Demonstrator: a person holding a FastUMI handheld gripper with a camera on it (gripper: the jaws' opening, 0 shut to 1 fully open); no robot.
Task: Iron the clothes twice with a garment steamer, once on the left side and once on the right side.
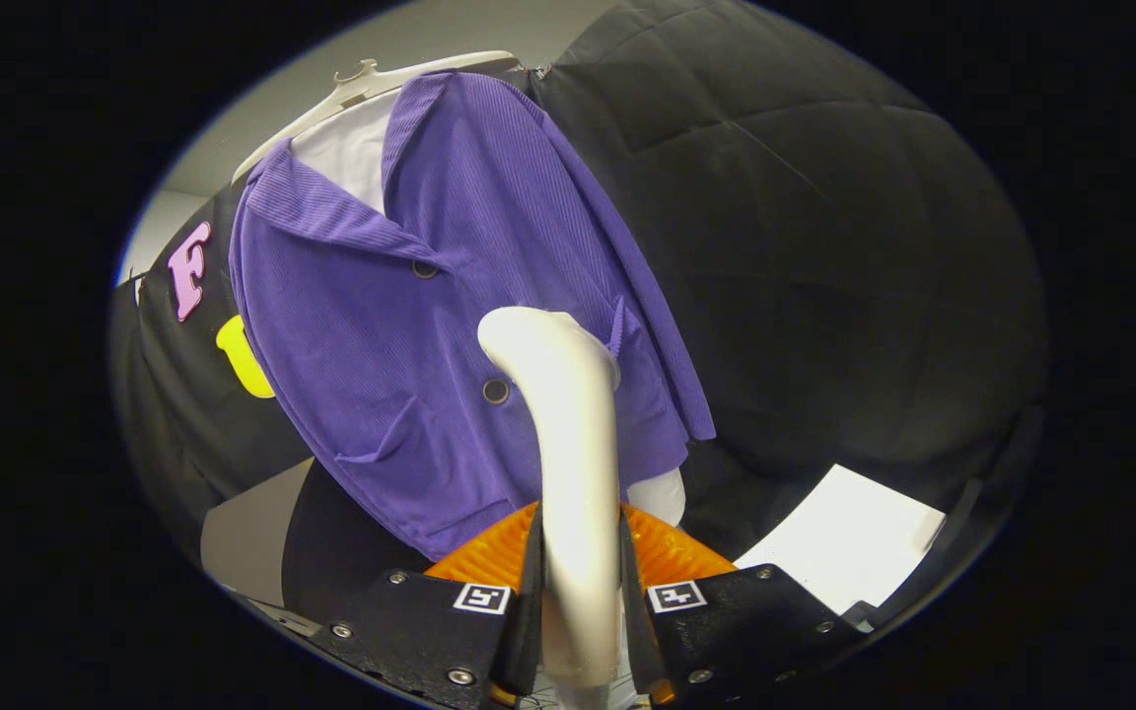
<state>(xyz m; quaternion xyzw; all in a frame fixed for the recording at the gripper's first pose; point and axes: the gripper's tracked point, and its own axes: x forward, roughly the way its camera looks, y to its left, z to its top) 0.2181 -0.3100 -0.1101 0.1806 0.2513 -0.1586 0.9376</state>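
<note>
A purple corduroy jacket (410,325) hangs on a white hanger (371,84) against the booth's dark wall, with a white shirt (346,153) under its collar. My gripper (580,572) is shut on the white handle of the garment steamer (573,444), both fingers pressing on its sides. The steamer rises from between the fingers and curves forward. Its head rests against the jacket's front, just right of the lower button (495,390) and beside the right pocket. The face of the head is hidden against the cloth.
A white sheet or board (849,542) lies low to the right of the fingers. A pale grey surface (243,537) shows below the jacket on the left. Dark quilted cloth (805,247) covers the wall to the right of the jacket.
</note>
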